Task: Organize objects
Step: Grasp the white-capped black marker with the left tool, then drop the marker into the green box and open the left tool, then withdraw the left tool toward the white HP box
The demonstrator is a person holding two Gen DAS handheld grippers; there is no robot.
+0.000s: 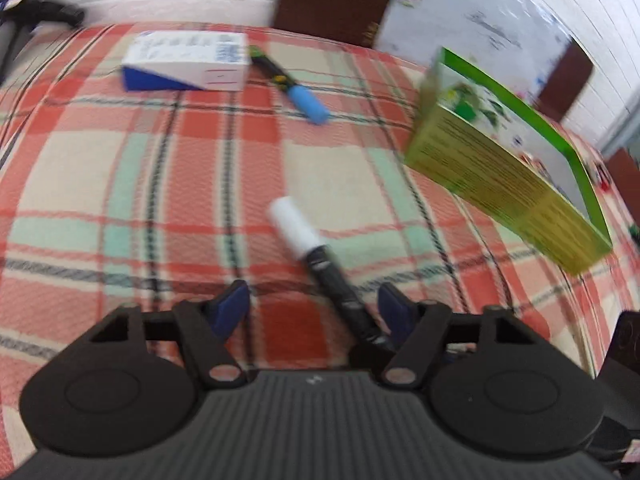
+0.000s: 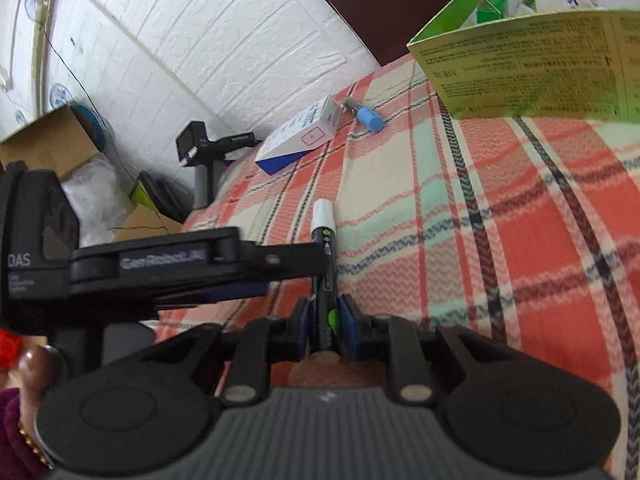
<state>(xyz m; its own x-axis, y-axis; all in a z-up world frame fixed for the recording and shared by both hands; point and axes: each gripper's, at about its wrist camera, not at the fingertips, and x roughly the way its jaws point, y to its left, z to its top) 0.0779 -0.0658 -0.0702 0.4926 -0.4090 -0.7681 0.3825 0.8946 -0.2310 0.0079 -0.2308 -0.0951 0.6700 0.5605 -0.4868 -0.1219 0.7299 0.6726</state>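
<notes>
Lying about: two markers (image 1: 316, 264), apparently two boxes (image 1: 188, 62); right jaws clamping one marker, left jaws half-open, empty.

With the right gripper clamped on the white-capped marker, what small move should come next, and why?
Probably carry the white-capped marker toward the open green box. The right gripper is shut on its black barrel, the left gripper stands open beside it without pressing, and the box's opening faces the marker, apparently the place for loose items.
</notes>
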